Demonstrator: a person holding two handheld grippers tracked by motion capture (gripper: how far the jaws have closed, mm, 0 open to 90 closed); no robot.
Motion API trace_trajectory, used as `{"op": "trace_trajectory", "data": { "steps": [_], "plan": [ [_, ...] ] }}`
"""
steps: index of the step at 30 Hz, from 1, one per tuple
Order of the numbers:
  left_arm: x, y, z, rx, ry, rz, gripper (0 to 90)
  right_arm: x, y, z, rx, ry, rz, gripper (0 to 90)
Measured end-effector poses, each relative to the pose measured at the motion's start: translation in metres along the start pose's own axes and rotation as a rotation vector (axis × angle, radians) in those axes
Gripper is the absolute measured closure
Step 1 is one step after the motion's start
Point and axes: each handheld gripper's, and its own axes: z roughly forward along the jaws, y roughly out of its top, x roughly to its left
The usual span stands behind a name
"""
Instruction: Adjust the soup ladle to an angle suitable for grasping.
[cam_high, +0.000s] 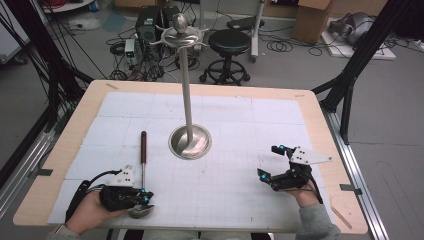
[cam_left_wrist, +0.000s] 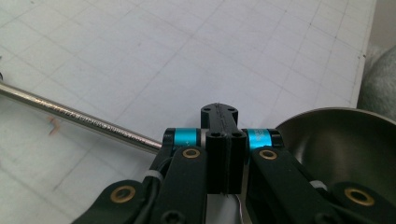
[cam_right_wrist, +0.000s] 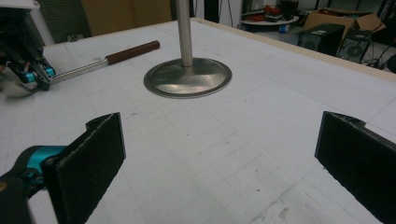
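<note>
A ladle lies on the white mat with its brown wooden handle pointing away from me and its steel bowl at the near edge. My left gripper is low over the ladle's neck, just above the bowl. Its jaws are pressed together, and the steel shaft runs underneath them; nothing shows between the pads. My right gripper rests at the near right with its jaws wide apart and nothing between them. It faces the steel stand.
The stand's round base sits mid-table, and its thin pole rises to hooked arms and a knob. Beyond the far edge of the wooden table are a stool, boxes and cables.
</note>
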Motion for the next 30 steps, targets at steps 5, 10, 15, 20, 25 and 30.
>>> {"op": "trace_trajectory", "data": {
  "steps": [5, 10, 15, 20, 25, 30],
  "plan": [
    [0.002, -0.007, -0.007, -0.011, 0.001, -0.015, 89.7, 0.0, 0.0, 0.0, 0.002, -0.002, -0.004, 0.7],
    [0.003, -0.012, -0.012, -0.015, -0.003, -0.018, 89.7, -0.001, 0.0, 0.001, 0.001, -0.001, -0.01, 0.7],
    [0.01, -0.01, -0.02, -0.081, 0.046, -0.04, 89.7, 0.0, 0.0, 0.001, 0.005, 0.001, -0.003, 0.7],
    [0.022, -0.013, -0.027, -0.119, 0.166, -0.098, 89.7, 0.0, 0.0, 0.001, 0.006, 0.0, -0.005, 0.7],
    [0.037, -0.016, -0.027, -0.126, 0.246, -0.162, 89.7, 0.0, 0.0, 0.002, 0.005, -0.001, -0.01, 0.8],
    [0.048, -0.017, -0.022, -0.115, 0.261, -0.187, 89.7, 0.0, 0.0, 0.002, 0.007, -0.003, -0.015, 0.7]
  ]
}}
